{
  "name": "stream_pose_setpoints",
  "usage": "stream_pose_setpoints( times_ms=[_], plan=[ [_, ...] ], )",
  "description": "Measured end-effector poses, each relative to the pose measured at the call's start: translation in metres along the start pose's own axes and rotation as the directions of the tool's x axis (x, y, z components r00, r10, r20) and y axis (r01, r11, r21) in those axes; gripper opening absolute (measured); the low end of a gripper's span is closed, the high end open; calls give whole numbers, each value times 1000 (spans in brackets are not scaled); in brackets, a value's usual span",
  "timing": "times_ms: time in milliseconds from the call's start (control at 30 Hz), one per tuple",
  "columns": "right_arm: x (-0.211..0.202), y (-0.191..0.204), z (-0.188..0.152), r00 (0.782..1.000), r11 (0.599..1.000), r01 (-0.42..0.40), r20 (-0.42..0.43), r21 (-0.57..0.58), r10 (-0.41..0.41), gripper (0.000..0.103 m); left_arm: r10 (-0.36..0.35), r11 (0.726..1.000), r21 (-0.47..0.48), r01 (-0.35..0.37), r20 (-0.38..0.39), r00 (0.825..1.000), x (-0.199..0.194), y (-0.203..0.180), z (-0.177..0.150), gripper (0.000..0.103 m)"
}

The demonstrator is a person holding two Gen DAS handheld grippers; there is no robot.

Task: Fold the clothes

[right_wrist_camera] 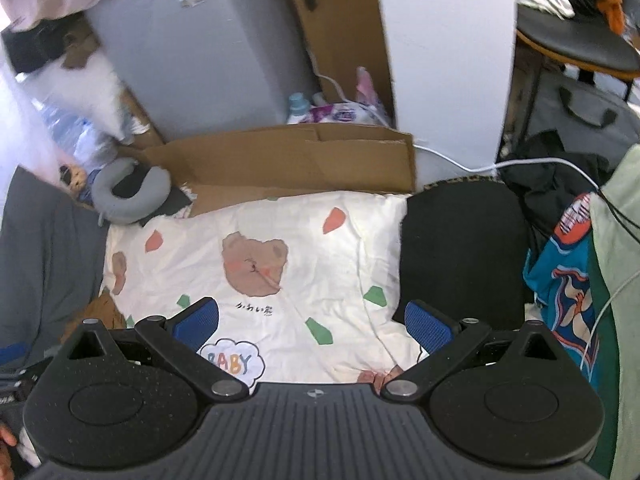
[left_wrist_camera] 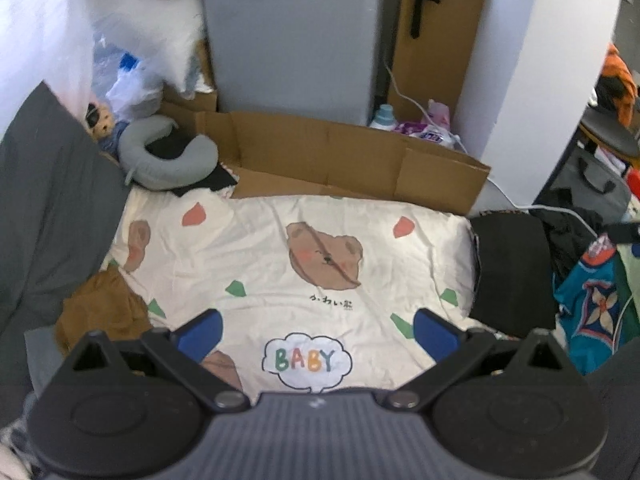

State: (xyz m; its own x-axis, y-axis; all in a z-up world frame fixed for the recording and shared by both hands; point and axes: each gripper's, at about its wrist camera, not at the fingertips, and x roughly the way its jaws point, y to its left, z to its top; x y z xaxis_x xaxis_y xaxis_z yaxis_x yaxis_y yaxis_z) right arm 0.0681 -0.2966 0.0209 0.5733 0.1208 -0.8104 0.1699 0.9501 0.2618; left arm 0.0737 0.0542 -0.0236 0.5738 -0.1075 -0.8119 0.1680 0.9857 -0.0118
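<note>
Bright, even daylight in both fisheye views, strongest glare at the upper left where a white plastic bag (left_wrist_camera: 132, 40) is washed out and smeared, white wall (right_wrist_camera: 448, 60) overexposed, straight edges bowing toward dark vignetted corners, bear-print quilt (left_wrist_camera: 280, 248) softly lit, faint shadows.

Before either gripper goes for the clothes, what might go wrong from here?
1. The white cable crosses the clothes pile on the right; a grab there may snag it.
2. The black garment already looks folded flat; reaching past may rumple it.
3. The brown garment lies bunched, so one pinch may catch several layers.
</note>
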Motion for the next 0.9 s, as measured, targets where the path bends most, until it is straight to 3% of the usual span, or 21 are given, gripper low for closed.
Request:
stream_pose_setpoints(
  times_ms=[533, 700, 900],
  plan=[
    [30, 62, -19, 996, 983, -71, -71, -171, 59, 102, 83, 982, -166, -87, -29, 996, 17, 17, -13, 103],
    [37, 63, -21, 992, 984, -91, -96, -153, 77, 102, 99, 977, -186, -107, -50, 994, 23, 13, -19, 103],
    [40, 71, -22, 994, 978, -56, -107, -201, 35, 102, 125, 966, -218, -137, -71, 990, 36, 12, -19, 103]
  ],
)
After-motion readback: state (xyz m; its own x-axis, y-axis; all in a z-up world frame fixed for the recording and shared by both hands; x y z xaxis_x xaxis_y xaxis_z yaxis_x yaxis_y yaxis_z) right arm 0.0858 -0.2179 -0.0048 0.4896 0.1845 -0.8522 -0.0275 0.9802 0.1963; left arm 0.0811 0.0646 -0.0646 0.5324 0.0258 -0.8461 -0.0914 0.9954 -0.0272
